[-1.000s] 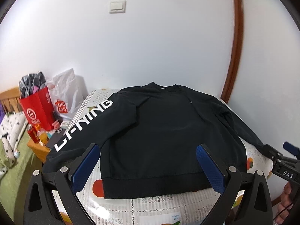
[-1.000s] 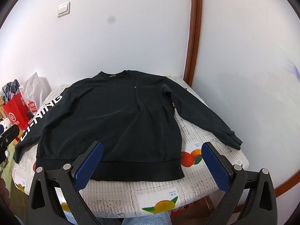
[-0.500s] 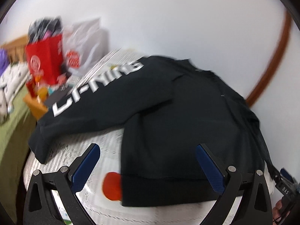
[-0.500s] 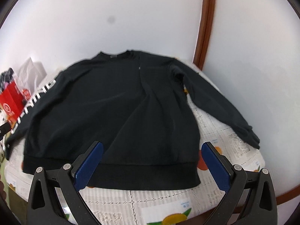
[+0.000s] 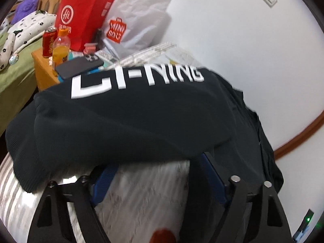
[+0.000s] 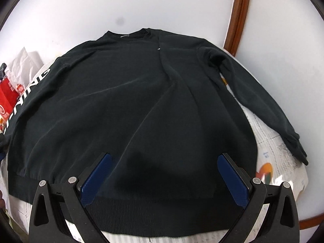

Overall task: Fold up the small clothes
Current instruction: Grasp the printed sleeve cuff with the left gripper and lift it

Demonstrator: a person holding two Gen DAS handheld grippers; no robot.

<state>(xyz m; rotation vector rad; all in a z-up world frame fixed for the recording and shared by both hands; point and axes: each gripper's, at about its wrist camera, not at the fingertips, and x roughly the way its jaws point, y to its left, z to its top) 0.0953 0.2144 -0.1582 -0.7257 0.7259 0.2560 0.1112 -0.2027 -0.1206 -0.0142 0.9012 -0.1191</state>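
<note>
A black long-sleeved sweatshirt (image 6: 129,109) lies flat, front up, on a table with a fruit-print cloth (image 6: 269,158). Its left sleeve (image 5: 129,109) bears white LI-NING lettering and fills the left wrist view. My left gripper (image 5: 156,168) is open, its fingertips at the sleeve's lower edge near the cuff, partly under the cloth fold. My right gripper (image 6: 164,158) is open and empty, low over the sweatshirt body just behind the ribbed hem (image 6: 162,210). The right sleeve (image 6: 261,103) stretches towards the table's right edge.
Left of the table a wooden stand (image 5: 43,68) carries a red paper bag (image 5: 83,14), a white Miniso bag (image 5: 137,20), a can, an orange drink bottle (image 5: 60,48) and a dark phone (image 5: 81,66). A green bed lies beyond. White wall and brown trim (image 6: 237,14) stand behind.
My left gripper has swung left and dropped close to the lettered sleeve. My right gripper has moved forward and down over the sweatshirt's hem. Both stay open.
</note>
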